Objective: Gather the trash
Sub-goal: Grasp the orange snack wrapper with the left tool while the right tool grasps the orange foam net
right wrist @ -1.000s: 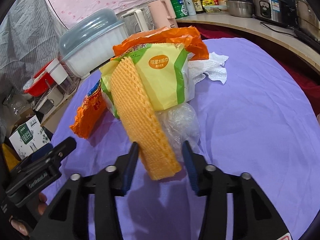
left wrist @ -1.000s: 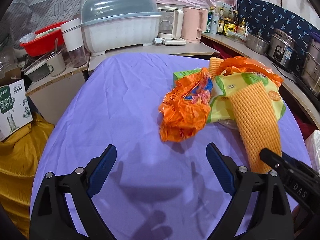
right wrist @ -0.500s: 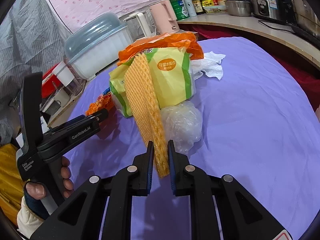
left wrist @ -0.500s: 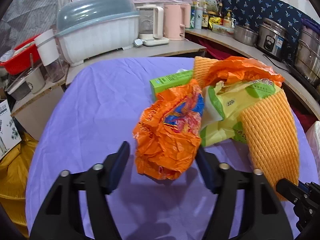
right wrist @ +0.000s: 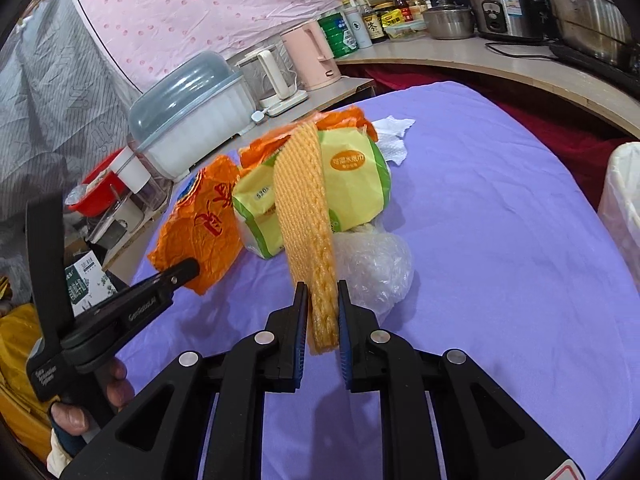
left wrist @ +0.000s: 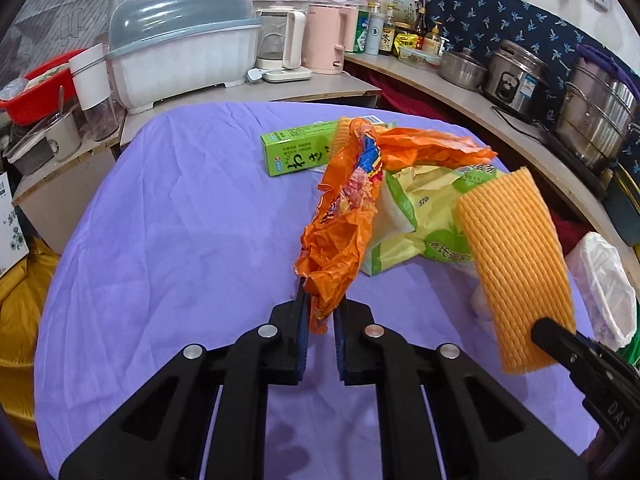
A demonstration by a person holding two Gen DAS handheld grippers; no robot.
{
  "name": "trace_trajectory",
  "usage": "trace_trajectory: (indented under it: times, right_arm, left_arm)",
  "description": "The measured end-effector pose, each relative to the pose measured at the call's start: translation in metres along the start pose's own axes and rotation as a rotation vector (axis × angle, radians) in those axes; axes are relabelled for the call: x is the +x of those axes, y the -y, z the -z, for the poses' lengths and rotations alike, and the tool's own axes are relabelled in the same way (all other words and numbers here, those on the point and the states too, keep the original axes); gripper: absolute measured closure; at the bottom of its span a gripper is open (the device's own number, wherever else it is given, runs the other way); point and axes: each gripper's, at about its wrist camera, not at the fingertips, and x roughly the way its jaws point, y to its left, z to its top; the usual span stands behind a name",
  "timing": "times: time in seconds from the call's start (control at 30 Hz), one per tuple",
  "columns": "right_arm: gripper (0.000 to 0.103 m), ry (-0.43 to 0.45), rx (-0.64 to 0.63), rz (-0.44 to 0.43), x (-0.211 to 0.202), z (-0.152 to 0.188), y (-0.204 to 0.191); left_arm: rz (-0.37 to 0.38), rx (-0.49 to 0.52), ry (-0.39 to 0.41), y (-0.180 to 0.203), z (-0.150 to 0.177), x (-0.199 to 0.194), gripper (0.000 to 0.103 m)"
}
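A crumpled orange snack wrapper (left wrist: 344,232) hangs lifted off the purple table (left wrist: 180,220). My left gripper (left wrist: 320,304) is closing its jaws on the wrapper's lower end, and the pads press on it. My right gripper (right wrist: 322,292) is shut on the bottom of a yellow foam net sleeve (right wrist: 308,208), which it holds upright above the cloth. The sleeve (left wrist: 516,264) also shows at the right of the left wrist view. Behind both lies a yellow-green tissue pack (right wrist: 356,176).
A green box (left wrist: 296,152), a clear plastic bag (right wrist: 376,264) and a white tissue (right wrist: 394,136) lie on the table. A white-lined bin (right wrist: 624,200) stands off its right edge. Kettles, pots and a covered dish rack (left wrist: 184,52) line the counters behind.
My left gripper moved up to the orange wrapper, closed on it and lifted it. My right gripper shut on the foam sleeve and raised it, away from the tissue pack.
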Motion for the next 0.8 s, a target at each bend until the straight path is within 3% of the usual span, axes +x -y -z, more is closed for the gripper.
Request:
trace_trajectory:
  times: [0.37, 0.67, 0.8]
  right_arm:
    - [0.089, -0.014, 0.045, 0.062, -0.041, 0.032, 0.045]
    - [0.084, -0.028, 0.067, 0.035, -0.058, 0.056, 0.057]
    - [0.072, -0.028, 0.072, 0.025, -0.055, 0.057, 0.055]
  left_arm:
    - [0.057, -0.007, -0.032, 0.030, 0.050, -0.047, 0.093]
    - [0.099, 0.024, -0.074, 0.057, 0.079, -0.063, 0.093]
    - [0.101, 0.043, -0.081, 0.064, 0.086, -0.066, 0.093]
